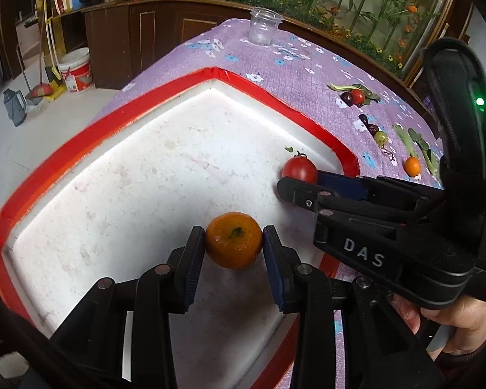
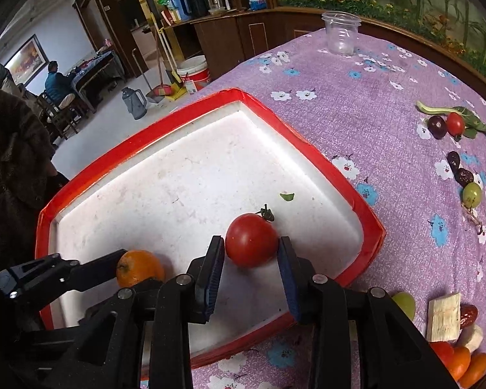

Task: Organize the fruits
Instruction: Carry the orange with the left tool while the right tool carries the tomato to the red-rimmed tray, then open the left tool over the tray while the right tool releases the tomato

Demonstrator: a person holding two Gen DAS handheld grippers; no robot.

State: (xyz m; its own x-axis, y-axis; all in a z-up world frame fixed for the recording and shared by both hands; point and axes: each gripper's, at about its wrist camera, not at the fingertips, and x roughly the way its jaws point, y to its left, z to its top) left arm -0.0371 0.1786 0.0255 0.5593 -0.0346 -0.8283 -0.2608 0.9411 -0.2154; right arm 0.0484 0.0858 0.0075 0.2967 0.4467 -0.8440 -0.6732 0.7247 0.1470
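While both of our grippers reach down into the white tray (image 1: 129,168) with its red-taped rim, each is clamped on a fruit: the left gripper (image 1: 234,243) has its blue pads pressed against both sides of a mandarin (image 1: 233,240), and the right gripper (image 2: 252,243) is closed on a red tomato (image 2: 251,239) with its stem pointing away from us. We hold the mandarin over the near part of the tray floor; whether it touches the floor we cannot tell. We have the tomato close to the tray's right wall and the right-hand corner, so room is tight there, while the wide floor toward the far corner and the left wall lies bare, save for a small green leaf scrap (image 2: 287,196) just beyond the tomato. Our two grippers sit near each other but apart. Outside the rim, on the purple flowered cloth (image 2: 356,103), more fruit lies scattered to the right, well apart from a clear plastic cup (image 2: 341,32) near the table's far edge.
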